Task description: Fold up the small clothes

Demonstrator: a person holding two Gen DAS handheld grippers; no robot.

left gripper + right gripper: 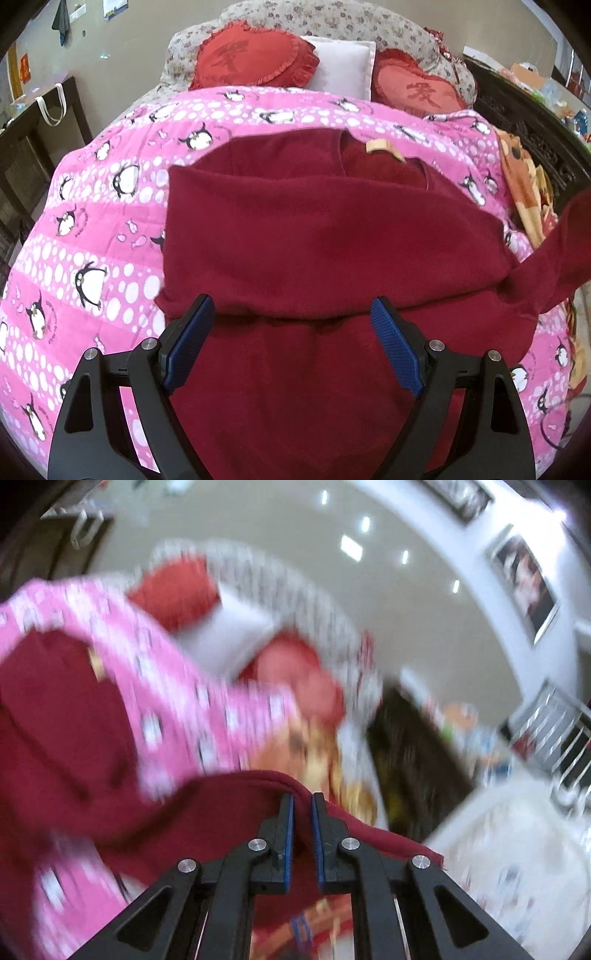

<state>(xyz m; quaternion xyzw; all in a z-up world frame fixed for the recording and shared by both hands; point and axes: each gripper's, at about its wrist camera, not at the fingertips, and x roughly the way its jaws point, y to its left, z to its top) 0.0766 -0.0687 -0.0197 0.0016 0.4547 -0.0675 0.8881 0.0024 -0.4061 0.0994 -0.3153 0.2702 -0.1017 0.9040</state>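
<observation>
over pink quilt [92,221], left claw [291,325] spread, right claw [303,805] pinching red garment [229,812]

Beyond the fingertips and spreading out to both sides of them, a pink penguin-print quilt [92,229]. Farther ahead, two red heart-shaped cushions [255,61] flanking a white pillow [343,66], all propped against a floral headboard [332,22]. Off to the left of the fingers, a dark wooden table [33,122] with a white bag handle [51,105] hanging over its edge.
</observation>
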